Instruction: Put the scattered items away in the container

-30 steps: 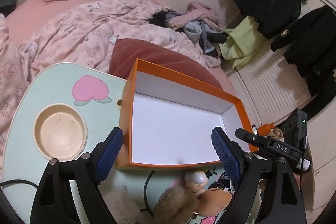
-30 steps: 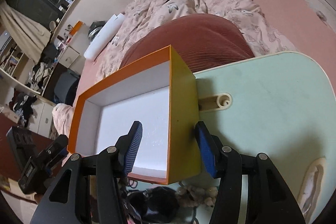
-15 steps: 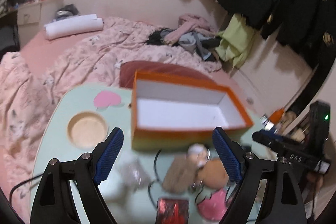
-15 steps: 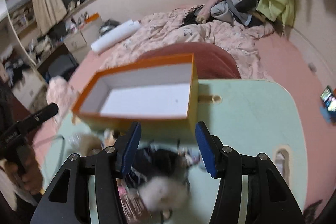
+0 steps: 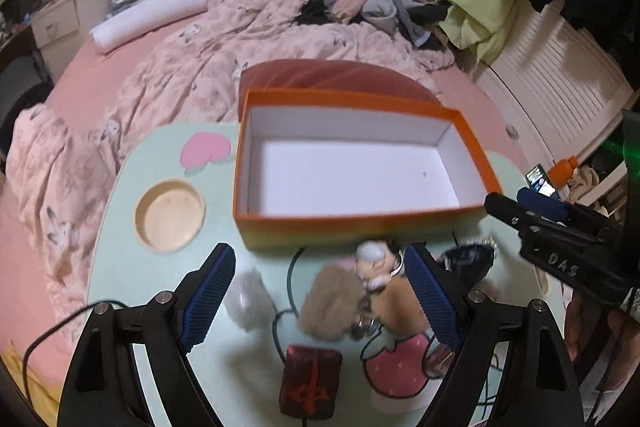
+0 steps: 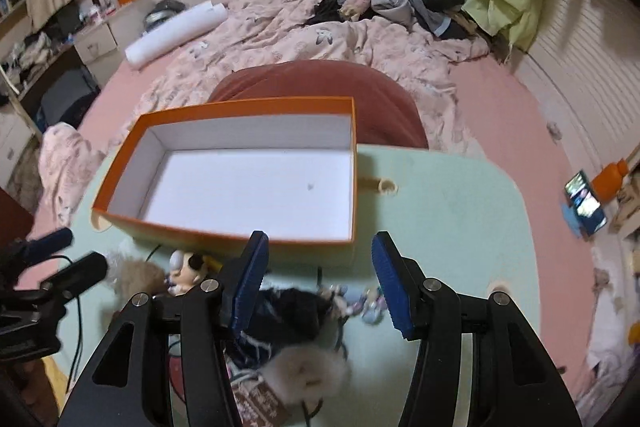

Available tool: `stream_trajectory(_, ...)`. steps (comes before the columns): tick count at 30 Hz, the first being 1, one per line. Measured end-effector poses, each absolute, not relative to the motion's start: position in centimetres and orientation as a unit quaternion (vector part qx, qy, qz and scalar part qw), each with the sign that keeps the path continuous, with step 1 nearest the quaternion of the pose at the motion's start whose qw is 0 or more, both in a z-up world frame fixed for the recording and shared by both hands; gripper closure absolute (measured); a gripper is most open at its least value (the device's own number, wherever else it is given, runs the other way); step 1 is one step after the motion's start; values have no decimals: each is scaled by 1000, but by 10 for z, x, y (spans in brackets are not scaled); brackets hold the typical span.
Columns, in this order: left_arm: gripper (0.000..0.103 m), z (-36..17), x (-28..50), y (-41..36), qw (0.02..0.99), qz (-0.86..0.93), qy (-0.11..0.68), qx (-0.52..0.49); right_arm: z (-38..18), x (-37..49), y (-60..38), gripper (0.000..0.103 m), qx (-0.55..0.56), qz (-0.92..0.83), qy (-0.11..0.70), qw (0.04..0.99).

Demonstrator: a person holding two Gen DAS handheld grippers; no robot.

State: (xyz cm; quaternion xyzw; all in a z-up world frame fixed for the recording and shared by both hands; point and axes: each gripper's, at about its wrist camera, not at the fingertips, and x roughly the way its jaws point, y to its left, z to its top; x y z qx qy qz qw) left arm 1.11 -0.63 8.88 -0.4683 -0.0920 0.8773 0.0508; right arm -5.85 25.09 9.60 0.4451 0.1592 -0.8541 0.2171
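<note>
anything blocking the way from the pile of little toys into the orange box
Nothing visible does. The orange box sits open and empty just behind the toys, with only its low near wall to lift over.

Left gripper (image 5: 320,291): jaws spread wide, nothing held. Right gripper (image 6: 318,279): jaws likewise parted, empty, level with the left.

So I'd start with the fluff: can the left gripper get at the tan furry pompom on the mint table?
Probably yes. The left gripper is open, and the tan furry pompom lies between its fingers, uncovered, though a doll keychain crowds it.
</note>
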Motion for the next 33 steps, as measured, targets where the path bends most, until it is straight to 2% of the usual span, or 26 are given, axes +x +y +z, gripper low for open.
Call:
stream_trajectory(4, 17, 88, -1, -2, 48, 873, -89, -476, 94, -66, 238, 48, 448, -845, 201, 210)
stream_trajectory(13, 17, 77, -14, 0, 54, 864, -98, -490, 84, -69, 226, 48, 453, -835, 224, 219)
stream_trajectory(23, 17, 82, 17, -1, 62, 880, -108, -459, 107, -36, 254, 48, 384, -872, 147, 266)
stream_trajectory(33, 17, 51, 75, 7, 60, 883, -97, -455, 69, 0, 299, 48, 399, -871, 120, 259)
